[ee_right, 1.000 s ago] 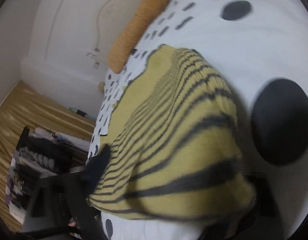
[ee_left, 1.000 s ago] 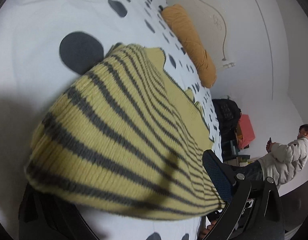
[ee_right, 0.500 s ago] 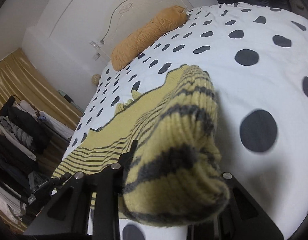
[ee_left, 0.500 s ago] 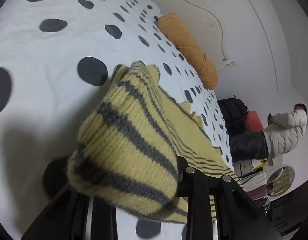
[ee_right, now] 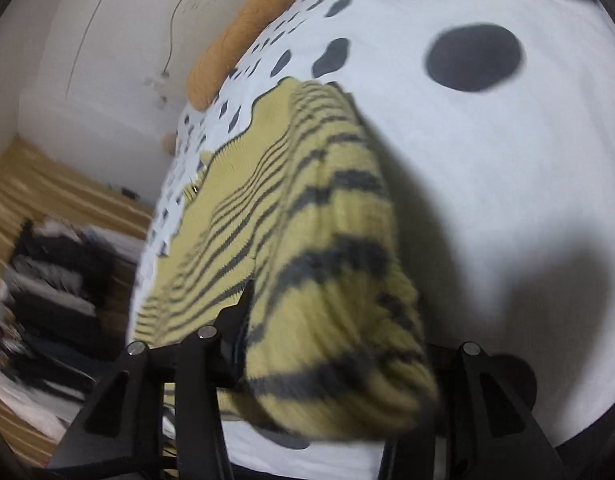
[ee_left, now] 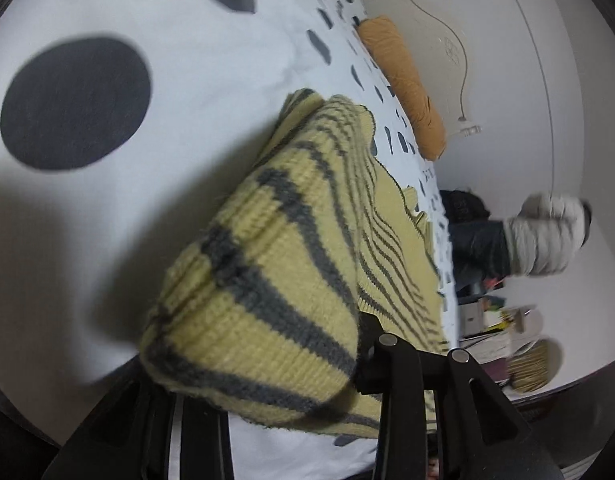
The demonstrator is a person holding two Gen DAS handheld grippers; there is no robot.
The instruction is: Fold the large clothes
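A yellow knit sweater with dark grey stripes [ee_left: 275, 280] lies on the white bedspread with dark dots [ee_left: 187, 80]. A thick folded bunch of its edge sits between the fingers of my left gripper [ee_left: 263, 364], whose jaws are opening while the right finger [ee_left: 371, 340] still presses the knit. In the right wrist view another bunch of the sweater [ee_right: 331, 300] fills my right gripper [ee_right: 339, 344]. Its jaws are opening too, with the left finger [ee_right: 239, 320] against the fabric. The far sides of both grips are hidden under the cloth. The rest of the sweater trails flat behind.
An orange pillow [ee_left: 403, 84] [ee_right: 243, 36] lies by the white headboard [ee_left: 447, 40]. A person in a pale puffy jacket [ee_left: 543, 240] stands beside the bed's far side. Piled dark clothes [ee_right: 55, 280] sit off the bed's other edge.
Both grippers have swept across the bed, carrying the sweater's edge, and now sit closer to the bedspread. The person beside the bed has shifted.
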